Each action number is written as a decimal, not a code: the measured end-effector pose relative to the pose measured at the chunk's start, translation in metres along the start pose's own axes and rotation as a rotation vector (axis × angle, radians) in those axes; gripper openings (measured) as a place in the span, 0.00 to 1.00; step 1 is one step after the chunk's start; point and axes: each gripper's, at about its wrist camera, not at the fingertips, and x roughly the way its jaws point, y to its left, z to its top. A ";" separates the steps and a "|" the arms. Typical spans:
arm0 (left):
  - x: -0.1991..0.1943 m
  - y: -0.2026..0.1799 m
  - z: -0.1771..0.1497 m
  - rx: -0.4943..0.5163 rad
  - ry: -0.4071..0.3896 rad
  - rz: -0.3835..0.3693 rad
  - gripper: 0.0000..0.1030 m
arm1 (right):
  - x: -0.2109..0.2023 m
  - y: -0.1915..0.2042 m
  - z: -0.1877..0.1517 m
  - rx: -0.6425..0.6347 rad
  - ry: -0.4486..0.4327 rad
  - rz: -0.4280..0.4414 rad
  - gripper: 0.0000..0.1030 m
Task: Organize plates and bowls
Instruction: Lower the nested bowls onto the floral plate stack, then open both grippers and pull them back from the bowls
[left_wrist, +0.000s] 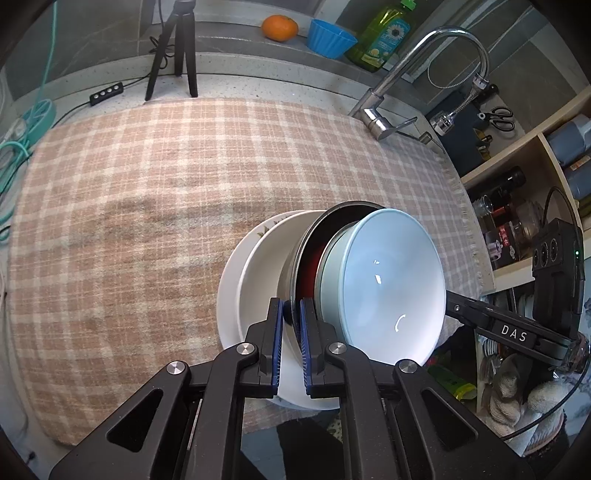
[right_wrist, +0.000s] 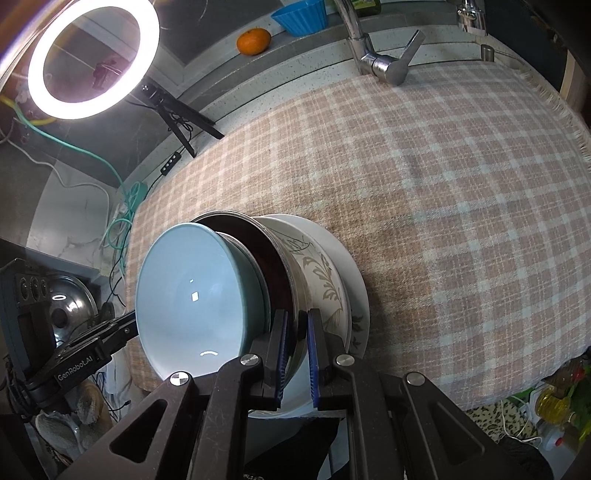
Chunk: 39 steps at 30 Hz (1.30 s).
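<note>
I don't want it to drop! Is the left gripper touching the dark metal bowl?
Touching. The left wrist view shows the left gripper closed on the dark metal bowl, a blue pad pressed against each side of its rim.

pale blue bowl (left_wrist: 388, 280): glossy, nested inside the metal bowl
metal bowl (right_wrist: 284, 258): dark red inside, rim pinched from both sides
leaf-patterned plate (right_wrist: 325, 284): beneath the bowls
white plate (left_wrist: 229, 295): bottom of stack

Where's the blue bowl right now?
The blue bowl sits nested in the dark metal-rimmed bowl, atop the white plates on the checked cloth.
</note>
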 end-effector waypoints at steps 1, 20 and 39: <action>-0.001 -0.001 0.000 0.005 -0.005 0.001 0.07 | -0.001 0.001 -0.001 -0.007 -0.006 -0.005 0.11; -0.030 -0.012 -0.012 0.084 -0.112 0.096 0.16 | -0.032 0.001 -0.021 -0.056 -0.111 -0.066 0.12; -0.081 -0.054 -0.039 0.219 -0.314 0.196 0.43 | -0.083 0.024 -0.063 -0.180 -0.351 -0.185 0.40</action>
